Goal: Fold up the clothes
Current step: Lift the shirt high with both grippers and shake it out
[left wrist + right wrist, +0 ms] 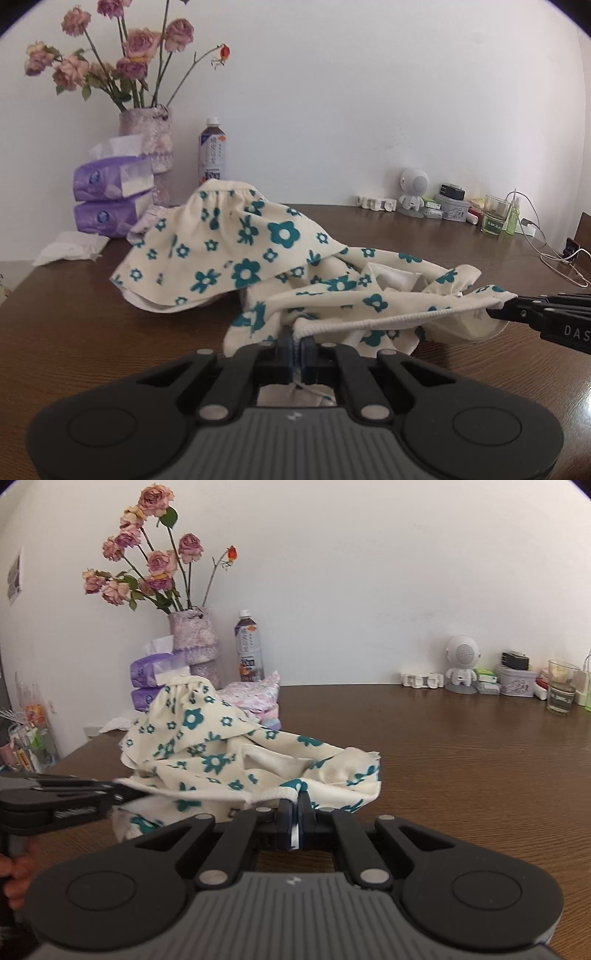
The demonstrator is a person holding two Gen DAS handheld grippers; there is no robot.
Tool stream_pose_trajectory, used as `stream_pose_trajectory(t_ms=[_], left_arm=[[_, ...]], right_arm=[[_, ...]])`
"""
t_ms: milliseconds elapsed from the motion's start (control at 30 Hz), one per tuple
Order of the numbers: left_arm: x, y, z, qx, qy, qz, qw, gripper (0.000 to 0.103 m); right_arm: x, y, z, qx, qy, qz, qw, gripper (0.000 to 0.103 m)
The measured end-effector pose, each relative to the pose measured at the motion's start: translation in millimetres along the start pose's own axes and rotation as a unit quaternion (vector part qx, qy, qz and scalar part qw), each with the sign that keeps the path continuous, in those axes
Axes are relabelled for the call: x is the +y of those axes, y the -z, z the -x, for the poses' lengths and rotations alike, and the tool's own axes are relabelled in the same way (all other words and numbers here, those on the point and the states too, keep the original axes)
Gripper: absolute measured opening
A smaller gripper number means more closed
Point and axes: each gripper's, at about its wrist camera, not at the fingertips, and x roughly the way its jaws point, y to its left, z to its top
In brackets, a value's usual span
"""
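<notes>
left gripper [295, 350], right gripper [295, 821] pinching garment [236, 254] hem

Black claw [295, 350] linkages with silver rivets, ribbed grey housing, navy pads [284, 827].

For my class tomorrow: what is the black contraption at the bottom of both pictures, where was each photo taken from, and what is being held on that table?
Each black contraption is a hand-held two-finger gripper with a camera looking along its fingers; no robot is involved. One picture comes from the left gripper, the other from the right gripper. Both are shut on the corded edge of a cream garment with teal flowers, which lies crumpled on the brown wooden table. The edge runs between them. Each gripper also shows at the side of the other's view. Against the wall stand a vase of dried roses, tissue packs, a drink bottle and a small white robot-shaped figure.
</notes>
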Motion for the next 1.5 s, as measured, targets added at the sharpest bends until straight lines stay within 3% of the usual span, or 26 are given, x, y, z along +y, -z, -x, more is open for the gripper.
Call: stream_pose_trajectory(t_ms=[233,433,600,800,867,1000,1100,1233,1333,1500], left_arm=[[-6.5,3.0,20.3,-0.032,-0.015,-0.044,0.9984,0.002],[-14.2,-1.4,26.5,-0.054,-0.013,-0.073,0.9958,0.002],[-19.1,-1.5,27.6,-0.061,-0.014,-0.088,0.9942,0.002],[-18.0,-1.4,23.7,-0.056,-0.025,-0.09,0.9941,0.002],[-17.6,-1.3,22.4,-0.054,-0.028,-0.09,0.9941,0.003],[-12.9,1.0,17.3,-0.039,-0.038,-0.081,0.9952,0.005],[-8.4,7.1,11.2,-0.015,-0.036,-0.069,0.9968,0.008],[-8.8,13.7,4.5,0.009,-0.022,-0.063,0.9977,0.015],[-10.5,16.3,1.7,0.02,-0.012,-0.061,0.9979,0.015],[-9.5,16.8,0.1,0.029,-0.001,-0.058,0.9979,0.015]], right_arm=[[29.3,12.8,-15.3,0.038,0.001,0.082,0.996,0.004],[54.5,17.6,-18.3,0.039,0.025,0.182,0.982,0.017],[64.9,20.7,-21.3,0.04,0.036,0.252,0.966,0.018],[52.1,10.2,-19.5,0.037,0.016,0.204,0.978,0.017],[47.8,6.7,-18.9,0.035,0.01,0.188,0.981,0.002],[39.3,-0.3,-17.7,0.033,-0.003,0.156,0.987,0.002],[10.2,-16.2,-4.1,-0.009,-0.013,0.038,0.999,0.002],[-9.5,-25.3,12.5,-0.054,-0.013,-0.037,0.998,0.002],[-12.6,-29.5,17.9,-0.075,-0.012,-0.05,0.996,0.002],[-17.7,-25.1,18.5,-0.073,-0.001,-0.059,0.996,0.002]])
